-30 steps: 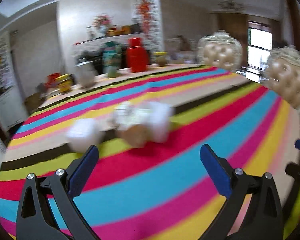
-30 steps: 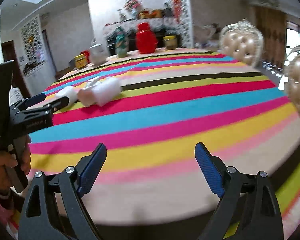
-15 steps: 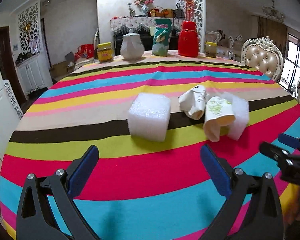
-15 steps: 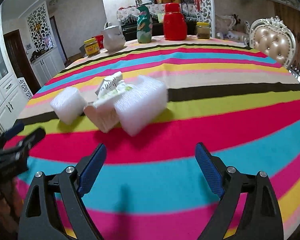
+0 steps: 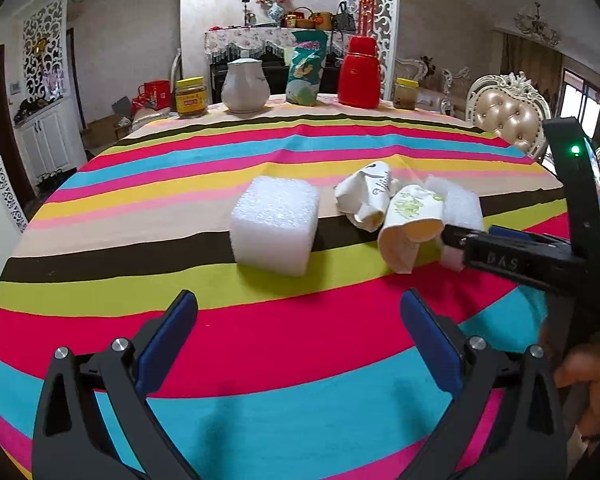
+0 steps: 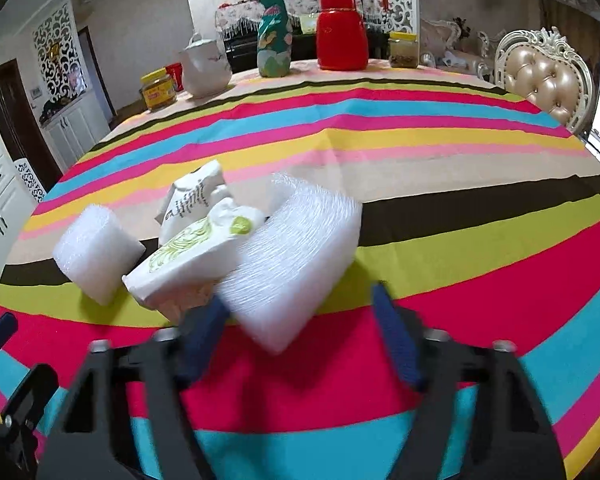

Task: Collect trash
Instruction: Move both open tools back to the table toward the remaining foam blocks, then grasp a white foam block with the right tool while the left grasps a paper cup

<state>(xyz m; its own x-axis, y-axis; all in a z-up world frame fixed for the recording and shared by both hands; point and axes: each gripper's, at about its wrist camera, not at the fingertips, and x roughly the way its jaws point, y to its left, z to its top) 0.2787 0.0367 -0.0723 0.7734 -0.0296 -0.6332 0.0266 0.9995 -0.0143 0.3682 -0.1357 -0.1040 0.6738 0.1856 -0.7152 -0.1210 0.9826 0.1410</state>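
Striped cloth in red, cyan, yellow, pink, black and lime over a round counter point(image 5: 260, 344). Near its middle, a cluster of trash: a white foam block point(image 5: 274, 224) standing alone to the left, a crumpled paper cup with dark lettering point(image 5: 364, 198) behind, a squashed paper cup with green print point(image 5: 410, 224) lying on its side with the mouth toward the left wrist camera, and a second foam piece point(image 6: 292, 256) leaning against the green-print cup on its right. Left gripper point(image 5: 300, 336) low over the red stripe, fingers spread wide with nothing between them, well short of the foam block. Right gripper point(image 6: 296, 320) at the second foam piece, blue fingers point(image 6: 392, 332) apart on either side of its near corner; contact on the left one possible, blurred and not certain, no squeeze visible. From the left wrist view, right gripper reaching in from the right edge, tip just beside the green-print cup and the foam behind it. Along the far rim: yellow-lidded jar point(image 5: 191, 97), white teapot point(image 5: 245, 87), green snack bag point(image 5: 306, 76), red thermos point(image 5: 359, 72), small jar point(image 5: 405, 94). Tufted chair point(image 5: 510, 118) beyond the right edge.
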